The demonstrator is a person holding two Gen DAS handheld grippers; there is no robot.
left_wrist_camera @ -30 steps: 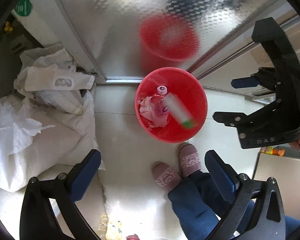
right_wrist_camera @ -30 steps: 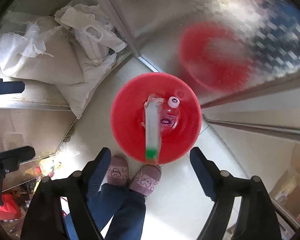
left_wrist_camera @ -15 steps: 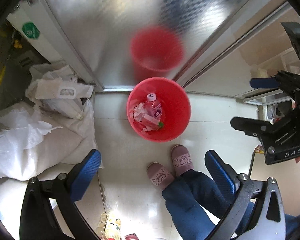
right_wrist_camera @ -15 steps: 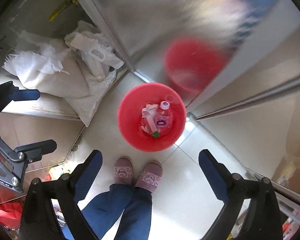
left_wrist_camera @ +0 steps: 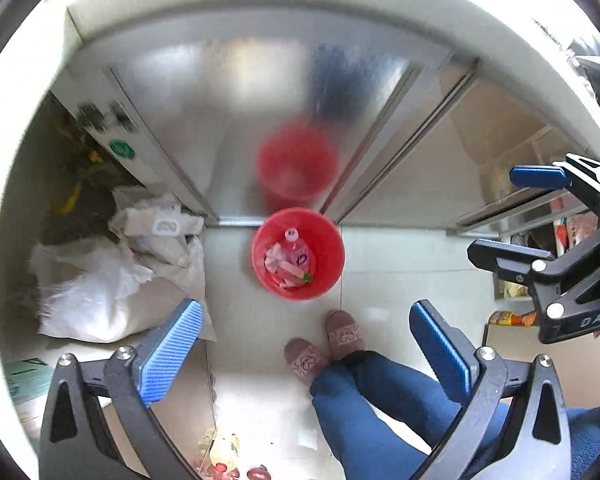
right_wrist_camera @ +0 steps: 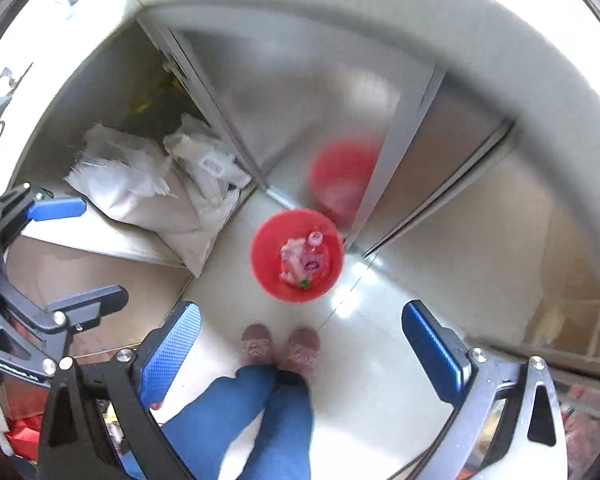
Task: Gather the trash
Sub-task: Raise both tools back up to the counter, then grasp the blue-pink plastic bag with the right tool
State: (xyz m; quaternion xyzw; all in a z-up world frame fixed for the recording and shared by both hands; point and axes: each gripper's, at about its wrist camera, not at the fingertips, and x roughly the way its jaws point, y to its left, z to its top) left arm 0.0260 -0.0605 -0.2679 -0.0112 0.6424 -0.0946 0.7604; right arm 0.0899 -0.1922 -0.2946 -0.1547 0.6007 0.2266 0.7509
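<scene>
Left wrist view shows me the red bucket [left_wrist_camera: 298,254] on the floor by my feet, bottle [left_wrist_camera: 296,250] and wrappers inside; light, crushable stuff, I'd pinch mid-body. Left gripper [left_wrist_camera: 304,344] and right gripper [right_wrist_camera: 300,340] gape wide, both empty

1. Letters "DAS", white on black, on the frame of the right tongs [left_wrist_camera: 536,216], seen from the left wrist view.
2. Round green sticker [left_wrist_camera: 122,149] on the white door frame: print too blurred to read.
3. Purple mark on the bottle label [left_wrist_camera: 301,258] in the red bucket [left_wrist_camera: 328,240]: illegible.
</scene>
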